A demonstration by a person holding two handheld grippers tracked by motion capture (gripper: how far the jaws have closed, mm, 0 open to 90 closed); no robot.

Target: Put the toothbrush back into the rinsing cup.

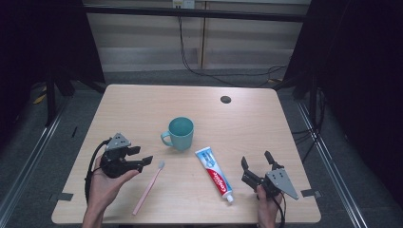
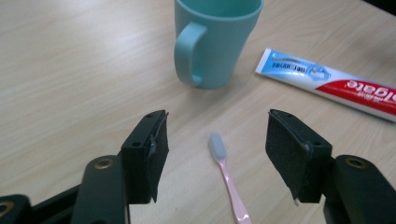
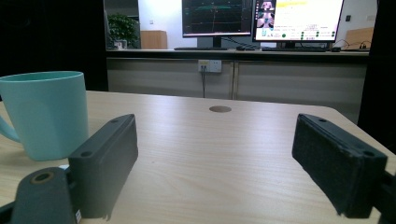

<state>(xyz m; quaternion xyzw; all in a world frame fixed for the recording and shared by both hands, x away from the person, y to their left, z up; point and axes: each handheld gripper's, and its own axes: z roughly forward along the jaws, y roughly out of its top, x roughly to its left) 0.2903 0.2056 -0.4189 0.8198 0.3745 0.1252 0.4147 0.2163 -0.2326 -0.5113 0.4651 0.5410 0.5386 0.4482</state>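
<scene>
- Toothbrush (image 2: 227,177) lies flat on the counter (image 1: 142,109), just below my left tool (image 2: 217,154), whose pads stand apart around nothing.
- I'd lower squarely over the thin handle, then close gently.
- Right tool (image 1: 259,164) rests apart, empty.

The left black, two-jawed tongs (image 1: 141,157) and the right black tongs (image 1: 256,159) each carried a grey three-cornered plate with small screws and a black trailing cable. Dark textured pads (image 2: 282,148) lined the jaws, beside brass-coloured pivot screws.
</scene>
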